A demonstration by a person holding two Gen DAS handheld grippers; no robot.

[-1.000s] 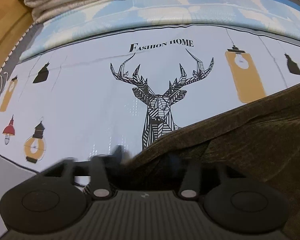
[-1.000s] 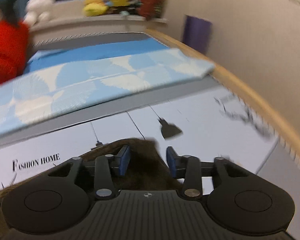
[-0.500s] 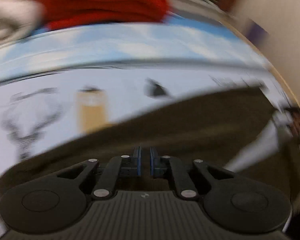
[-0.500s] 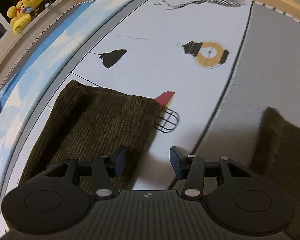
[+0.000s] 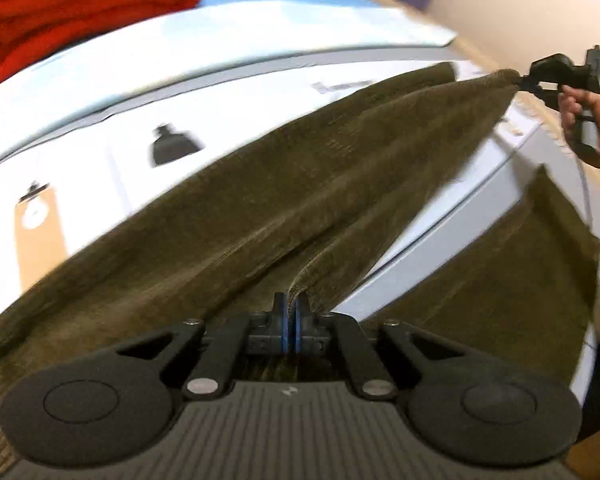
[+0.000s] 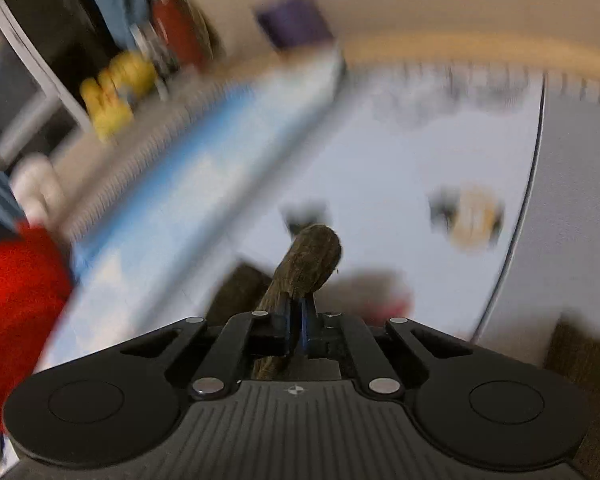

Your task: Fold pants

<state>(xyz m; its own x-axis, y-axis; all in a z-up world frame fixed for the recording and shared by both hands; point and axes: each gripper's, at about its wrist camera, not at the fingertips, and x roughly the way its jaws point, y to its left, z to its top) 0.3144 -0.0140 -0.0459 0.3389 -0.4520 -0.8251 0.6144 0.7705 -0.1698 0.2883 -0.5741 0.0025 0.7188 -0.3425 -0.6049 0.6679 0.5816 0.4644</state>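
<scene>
Both hand-held grippers are clamped on the pants: left hand-held gripper pinches one end, right hand-held gripper the far end, cloth stretched lengthwise between them above the bed, other leg trailing.

Both tools, left and right, pinch the olive pants stretched between them.

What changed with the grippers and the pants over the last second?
Both jaws have just closed on the brown corduroy pants: the left hand-held gripper pinches a fold, the right hand-held gripper a leg end, and that leg now hangs stretched between them. The red folded blanket stayed at the bed's far side.
</scene>
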